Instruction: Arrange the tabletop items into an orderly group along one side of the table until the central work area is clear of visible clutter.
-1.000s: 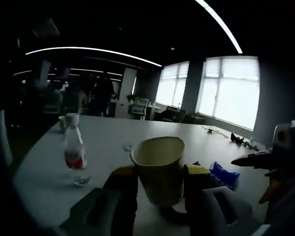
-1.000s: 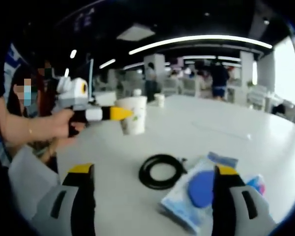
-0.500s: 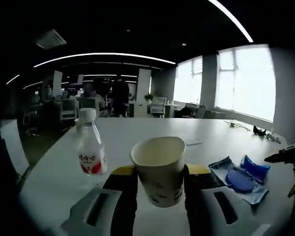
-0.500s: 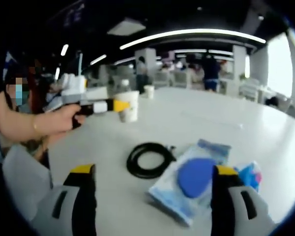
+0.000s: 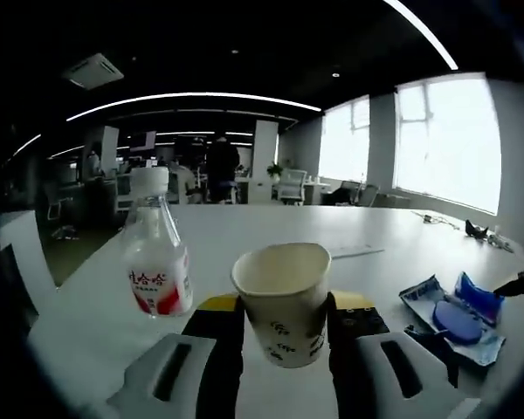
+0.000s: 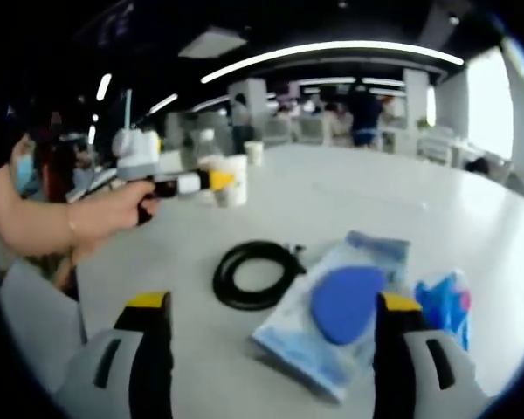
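Paper cup (image 5: 282, 302) clamped between left jaws.

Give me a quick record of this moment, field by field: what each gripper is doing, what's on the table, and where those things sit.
left gripper: shut on paper cup, held upright
right gripper: open, holding nothing
water bottle: upright on the table, to the left of the cup in the left gripper view
black cable coil: flat on the table, beside the blue-and-white packet
small blue packet: just beyond the right gripper's right jaw
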`<state>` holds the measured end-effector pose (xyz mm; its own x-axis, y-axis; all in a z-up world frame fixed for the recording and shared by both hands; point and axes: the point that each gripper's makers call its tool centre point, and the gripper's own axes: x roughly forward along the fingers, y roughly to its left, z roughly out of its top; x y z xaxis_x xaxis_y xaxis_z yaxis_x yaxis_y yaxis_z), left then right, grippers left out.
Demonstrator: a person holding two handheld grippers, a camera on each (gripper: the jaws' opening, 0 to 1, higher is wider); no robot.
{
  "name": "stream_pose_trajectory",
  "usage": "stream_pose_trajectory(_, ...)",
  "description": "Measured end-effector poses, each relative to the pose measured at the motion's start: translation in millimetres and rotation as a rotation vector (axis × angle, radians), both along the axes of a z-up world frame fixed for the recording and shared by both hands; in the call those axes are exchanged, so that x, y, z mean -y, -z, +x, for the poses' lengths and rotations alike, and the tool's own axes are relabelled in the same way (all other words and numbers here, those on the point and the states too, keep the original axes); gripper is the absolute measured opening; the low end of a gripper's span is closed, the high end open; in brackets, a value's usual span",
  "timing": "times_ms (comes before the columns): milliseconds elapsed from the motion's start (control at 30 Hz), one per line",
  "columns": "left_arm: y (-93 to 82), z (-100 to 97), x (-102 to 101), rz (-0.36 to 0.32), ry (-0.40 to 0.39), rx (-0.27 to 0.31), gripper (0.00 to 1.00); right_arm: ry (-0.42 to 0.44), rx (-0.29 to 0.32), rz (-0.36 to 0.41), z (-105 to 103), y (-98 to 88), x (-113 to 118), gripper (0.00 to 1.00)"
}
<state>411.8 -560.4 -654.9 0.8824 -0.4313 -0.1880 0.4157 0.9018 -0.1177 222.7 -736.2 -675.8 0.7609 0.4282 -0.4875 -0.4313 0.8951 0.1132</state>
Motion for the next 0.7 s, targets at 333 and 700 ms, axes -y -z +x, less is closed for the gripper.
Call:
stream_pose_trajectory(333,12.7,17.5,-3,0.113,-0.065,0.05,0.36,0.03,-0.039,0.047,-4,11.1,-3,0.88)
stream_pose_trajectory(700,23.3,28.9,-5,0.124,-0.081,0.049,0.36,0.051,-0.056,0.045,-5,17.4,4,0.89)
